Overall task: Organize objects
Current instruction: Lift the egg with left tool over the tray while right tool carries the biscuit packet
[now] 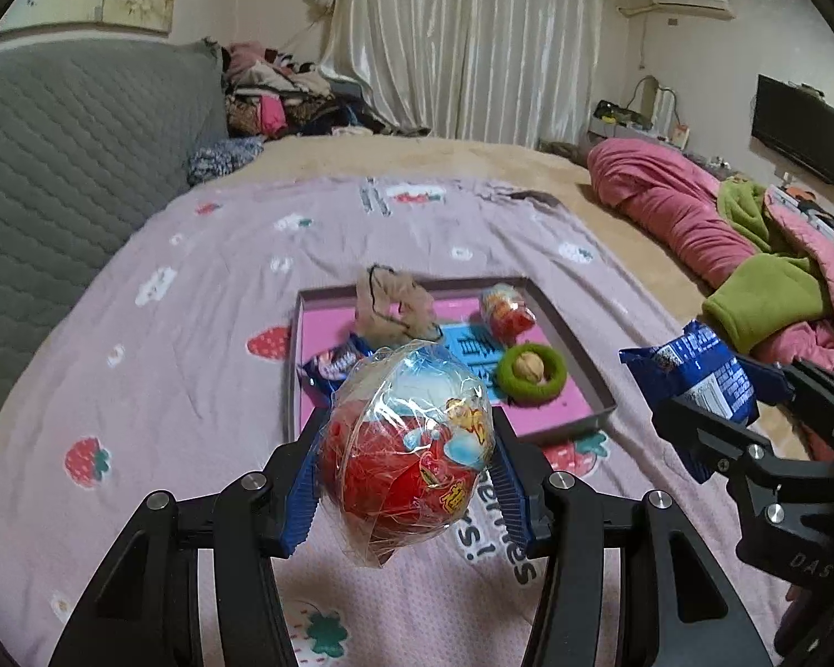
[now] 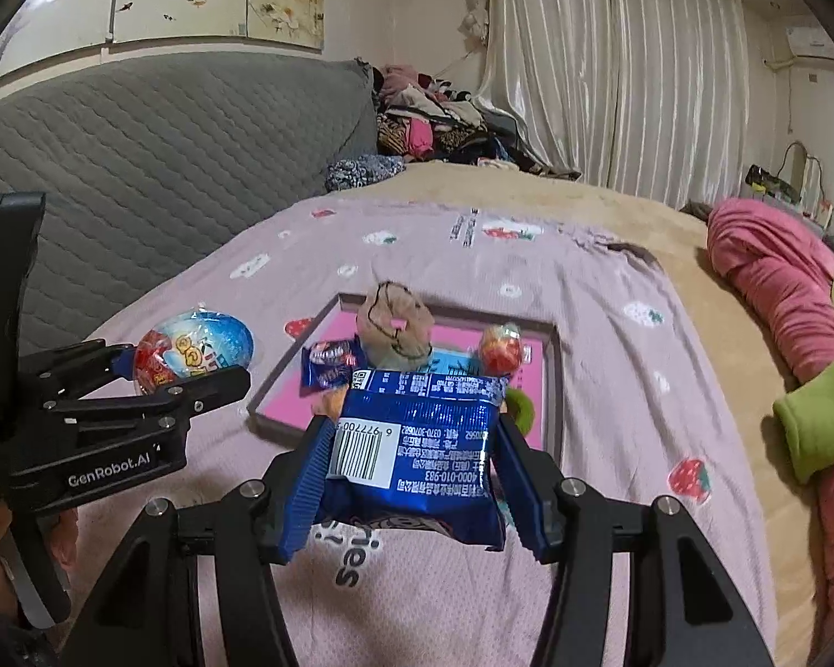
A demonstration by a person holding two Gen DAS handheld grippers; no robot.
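Observation:
My left gripper [image 1: 408,456] is shut on a red and blue egg-shaped toy in clear wrap [image 1: 408,444], held above the bed near the tray; it also shows in the right wrist view [image 2: 194,350]. My right gripper [image 2: 411,461] is shut on a blue snack packet [image 2: 417,444], also seen at the right of the left wrist view [image 1: 700,372]. The pink-lined tray [image 1: 570,328] lies ahead on the bed. It holds a beige scrunchie [image 1: 392,305], a small blue snack packet [image 1: 333,367], a second wrapped egg toy [image 1: 506,311] and a green ring with a walnut [image 1: 531,372].
A pink strawberry-print sheet [image 1: 194,361] covers the bed. A grey quilted headboard [image 1: 72,139] stands at the left. Pink and green bedding [image 1: 750,233] is heaped at the right. A clothes pile [image 1: 283,94] lies at the back by the curtains.

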